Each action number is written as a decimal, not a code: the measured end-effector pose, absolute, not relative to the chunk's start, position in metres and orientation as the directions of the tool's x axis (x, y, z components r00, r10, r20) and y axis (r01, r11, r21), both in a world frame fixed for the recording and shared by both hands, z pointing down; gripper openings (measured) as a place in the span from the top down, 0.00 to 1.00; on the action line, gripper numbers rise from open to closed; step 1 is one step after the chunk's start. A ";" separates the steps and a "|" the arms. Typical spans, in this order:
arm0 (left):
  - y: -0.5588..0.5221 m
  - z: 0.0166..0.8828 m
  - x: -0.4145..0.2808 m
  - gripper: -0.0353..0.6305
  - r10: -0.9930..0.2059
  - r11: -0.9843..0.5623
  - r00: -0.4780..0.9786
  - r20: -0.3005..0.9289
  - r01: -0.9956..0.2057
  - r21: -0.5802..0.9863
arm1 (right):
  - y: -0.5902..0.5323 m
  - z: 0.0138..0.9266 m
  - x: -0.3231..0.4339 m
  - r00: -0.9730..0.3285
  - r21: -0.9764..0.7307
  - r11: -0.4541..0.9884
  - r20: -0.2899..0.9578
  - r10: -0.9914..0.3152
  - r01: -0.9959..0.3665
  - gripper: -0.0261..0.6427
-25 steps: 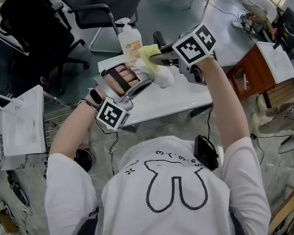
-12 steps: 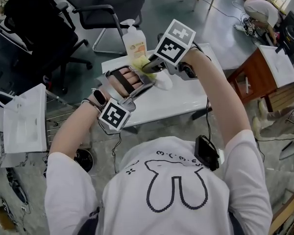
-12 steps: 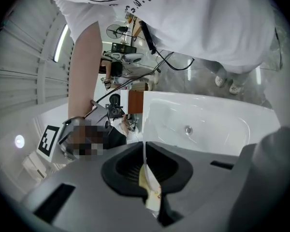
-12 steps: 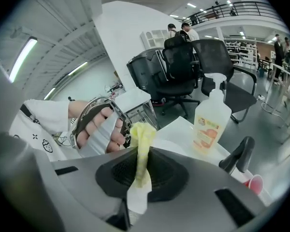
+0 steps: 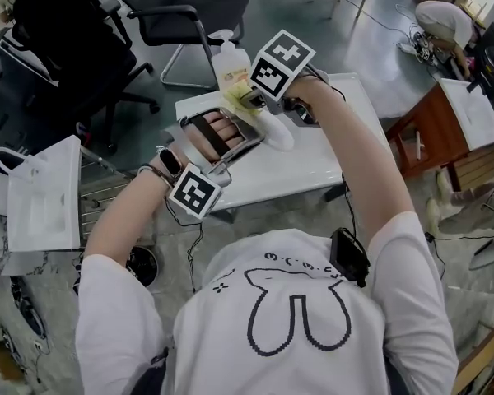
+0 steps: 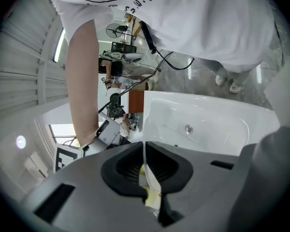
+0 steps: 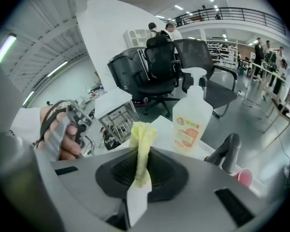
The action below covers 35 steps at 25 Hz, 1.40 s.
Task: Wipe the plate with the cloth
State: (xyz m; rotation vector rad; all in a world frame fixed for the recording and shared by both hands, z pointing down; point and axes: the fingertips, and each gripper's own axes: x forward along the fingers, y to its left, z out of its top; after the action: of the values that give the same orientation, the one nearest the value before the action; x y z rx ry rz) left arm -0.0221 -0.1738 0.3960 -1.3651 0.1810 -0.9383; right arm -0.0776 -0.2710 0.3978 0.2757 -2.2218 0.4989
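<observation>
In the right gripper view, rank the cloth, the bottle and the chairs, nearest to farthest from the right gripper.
1. Cloth, clamped in the right gripper itself, centre.
2. Bottle, standing just beyond, to the right.
3. Chairs, on the floor behind the bottle, upper centre.

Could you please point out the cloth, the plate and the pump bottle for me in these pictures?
cloth (image 7: 141,144): right gripper view, middle of the yellow fold.
plate (image 5: 280,137): head view, middle of its white face.
pump bottle (image 7: 187,128): right gripper view, the orange label on its body.
</observation>
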 end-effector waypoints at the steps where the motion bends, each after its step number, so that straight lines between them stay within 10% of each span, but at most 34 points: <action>1: -0.173 0.394 -0.021 0.91 -0.655 -0.082 0.647 0.391 0.454 -0.887 | -0.276 0.401 -0.075 -0.633 -0.256 0.888 0.772 -0.050 -0.382 0.89; 22: -0.176 0.392 -0.001 0.91 -0.612 -0.157 0.699 0.370 0.351 -0.923 | -0.289 0.460 0.029 -0.600 -0.318 0.729 0.784 -0.157 -0.607 0.89; 35: -0.227 0.371 -0.013 0.91 -0.693 -0.390 0.660 0.288 -0.007 -0.921 | -0.288 0.365 0.117 -0.607 -0.167 0.603 0.434 -0.666 -0.780 0.89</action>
State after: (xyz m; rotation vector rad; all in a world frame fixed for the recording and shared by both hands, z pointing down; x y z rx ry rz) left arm -0.0132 -0.2266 0.3708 -1.8369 0.5563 -0.8256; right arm 0.1174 -0.2884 0.3650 1.1695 -2.5052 0.4903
